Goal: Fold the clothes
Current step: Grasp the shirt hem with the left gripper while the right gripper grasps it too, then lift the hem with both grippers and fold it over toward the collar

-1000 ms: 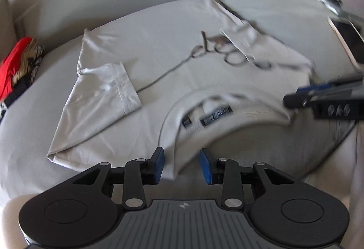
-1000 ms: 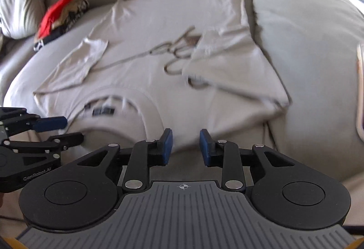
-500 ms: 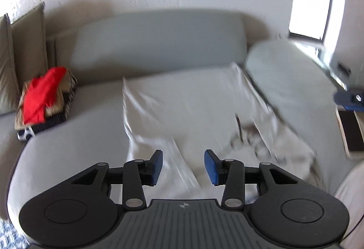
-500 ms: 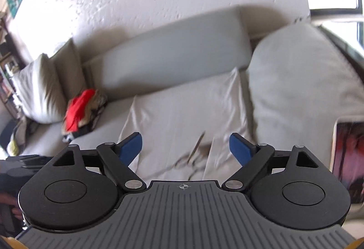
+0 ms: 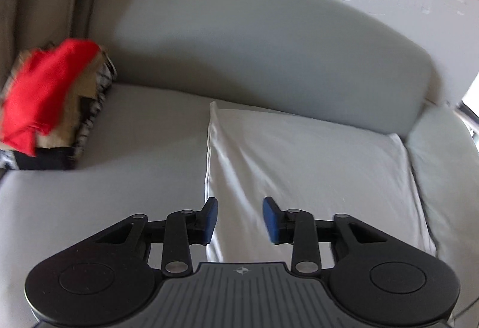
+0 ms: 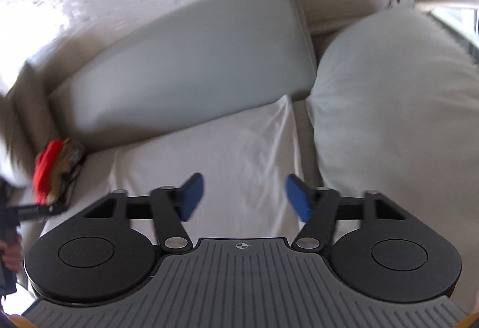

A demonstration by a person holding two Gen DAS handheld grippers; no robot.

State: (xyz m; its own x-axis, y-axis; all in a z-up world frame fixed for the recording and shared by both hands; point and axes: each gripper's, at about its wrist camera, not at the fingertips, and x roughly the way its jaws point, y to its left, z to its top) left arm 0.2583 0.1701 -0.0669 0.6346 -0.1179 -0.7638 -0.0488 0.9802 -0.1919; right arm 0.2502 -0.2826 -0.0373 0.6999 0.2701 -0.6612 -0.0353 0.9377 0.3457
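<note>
I am holding the left tongs [image 5: 239, 220] spread apart with nothing between the blue pads, hovering over the left edge of the pale grey shirt [image 5: 314, 172], which is lying on the sofa seat [image 5: 104, 178] ahead of and beneath them. I am keeping the right tongs [image 6: 244, 196] spread wider, also empty, above the same shirt [image 6: 224, 160]; its cloth is stretching forward from them to the grey back cushion [image 6: 185, 64]. A stack of folded clothes topped with a red garment [image 5: 45, 88] is sitting well off to the left of the left tongs, against the sofa back. A large pale cushion [image 6: 389, 118] is bulging just to the right of the right tongs. Both views are blurring, so finer creases are unreadable.
</note>
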